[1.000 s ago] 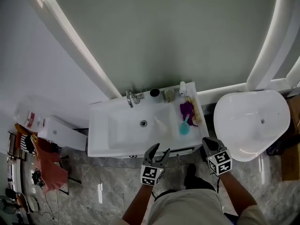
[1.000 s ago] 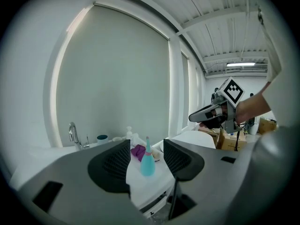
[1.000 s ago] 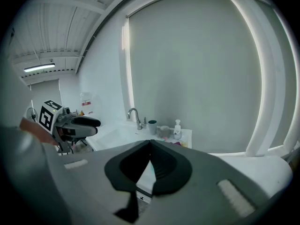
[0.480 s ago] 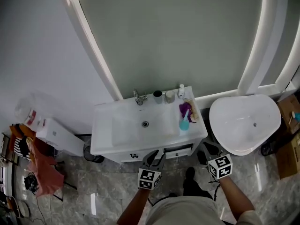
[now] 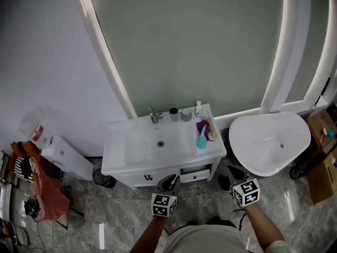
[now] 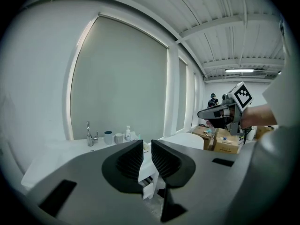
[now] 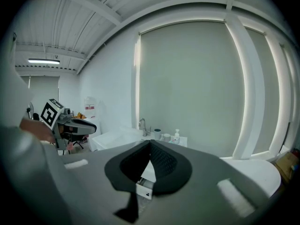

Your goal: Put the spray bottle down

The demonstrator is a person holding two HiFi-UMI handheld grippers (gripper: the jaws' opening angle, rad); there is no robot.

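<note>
On the bench's right end: the teal spray bottle [image 5: 201,141] sat on the white bench [image 5: 113,153], touching or just beside a purple cloth [image 5: 203,126]. No claw was on it. Whether it stood upright or lay on its side could not be told from above.
Change over the last second: the person had backed off, and both claws had drawn away from the bench's near edge, where they had hung a second before. The bottle had kept its place by the cloth.
Left claw [image 5: 169,182]: its jaws had just been closing, from well spread down to a narrow slit, with nothing between them.
Right claw [image 5: 235,172]: its jaws were pressed together at the tips and held nothing.
Meaning for the task: the bottle looked already set down and released, so the step seemed finished and the hands were clearing away.
Far edge of the bench: a tap [image 5: 153,114], two cups [image 5: 174,113], and a small pump bottle [image 5: 198,108] stood in a row.
Right of the bench: a white bowl-shaped fixture [image 5: 247,136] stood well apart from the bottle.
Writing: none could be read. The cubes on the claws bore only black-and-white square markers. A red label on a pale container [image 5: 35,130] at far left was too small to make out, and no brand showed on the bottle.
</note>
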